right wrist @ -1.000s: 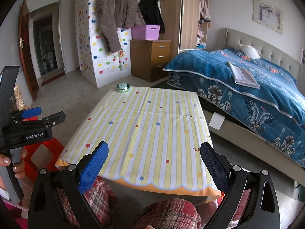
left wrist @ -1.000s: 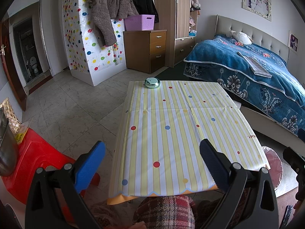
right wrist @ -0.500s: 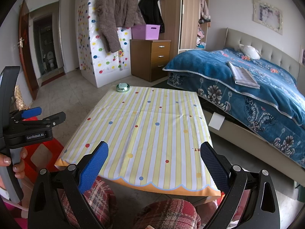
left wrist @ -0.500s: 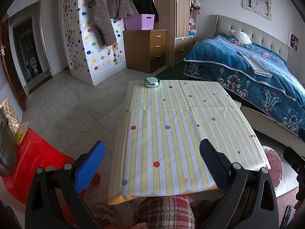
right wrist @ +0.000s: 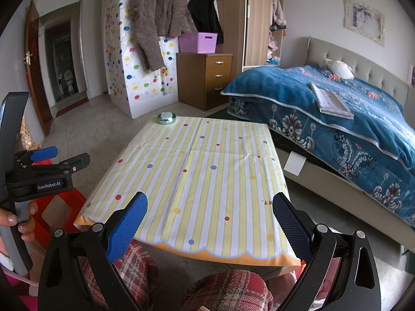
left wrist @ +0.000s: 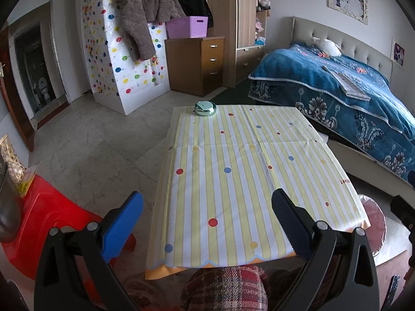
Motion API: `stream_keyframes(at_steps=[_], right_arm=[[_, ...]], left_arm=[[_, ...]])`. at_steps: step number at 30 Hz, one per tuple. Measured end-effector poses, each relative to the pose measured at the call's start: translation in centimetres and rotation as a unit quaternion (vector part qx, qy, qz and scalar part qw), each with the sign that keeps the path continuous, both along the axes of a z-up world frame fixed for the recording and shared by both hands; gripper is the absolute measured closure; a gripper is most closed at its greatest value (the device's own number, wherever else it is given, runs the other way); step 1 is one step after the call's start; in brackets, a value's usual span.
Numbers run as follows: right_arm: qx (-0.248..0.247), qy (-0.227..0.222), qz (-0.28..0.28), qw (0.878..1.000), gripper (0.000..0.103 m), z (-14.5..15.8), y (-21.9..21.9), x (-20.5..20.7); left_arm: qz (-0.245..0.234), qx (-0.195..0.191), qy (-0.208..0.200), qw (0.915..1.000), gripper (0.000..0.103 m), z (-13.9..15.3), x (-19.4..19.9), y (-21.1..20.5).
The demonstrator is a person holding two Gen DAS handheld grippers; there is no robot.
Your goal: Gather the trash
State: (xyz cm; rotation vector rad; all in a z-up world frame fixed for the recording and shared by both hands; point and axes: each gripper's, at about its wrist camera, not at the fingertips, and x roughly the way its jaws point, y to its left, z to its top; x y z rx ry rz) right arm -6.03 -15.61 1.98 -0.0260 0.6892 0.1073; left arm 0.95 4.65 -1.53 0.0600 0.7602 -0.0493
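Observation:
A low table under a yellow-striped dotted cloth [left wrist: 233, 171] [right wrist: 197, 176] stands in front of me. A small round green tin [left wrist: 205, 108] [right wrist: 166, 118] sits at its far left corner; no other loose item lies on the cloth. My left gripper [left wrist: 207, 220] hangs open over the table's near edge, nothing between its fingers. My right gripper [right wrist: 210, 220] is also open and empty above the near edge. In the right wrist view the left gripper's body [right wrist: 39, 173] shows at the left, held by a hand [right wrist: 15, 220].
A red plastic stool [left wrist: 44, 223] stands left of the table, with a dark container [left wrist: 9, 207] at the frame edge. A bed with a blue cover [right wrist: 337, 119] runs along the right. A pink round object [left wrist: 374, 223] sits by the table's right corner. Plaid-clad knees [right wrist: 228, 290] are below.

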Motion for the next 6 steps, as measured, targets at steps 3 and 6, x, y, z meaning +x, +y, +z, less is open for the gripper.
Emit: stream_keyframes(at_steps=[3,6], right_arm=[[0.013,-0.006,-0.01,1.0,0.007,-0.5,-1.5,-0.2],[0.017,-0.013,-0.029,0.999,0.007,-1.8,-3.8,-0.3]], left_arm=[[-0.009,-0.003,0.008,0.9999,0.007,-0.6,0.6,-0.3],[-0.024,-0.029,0.005,0.9993,0.007,-0.9,1.0,-0.4]])
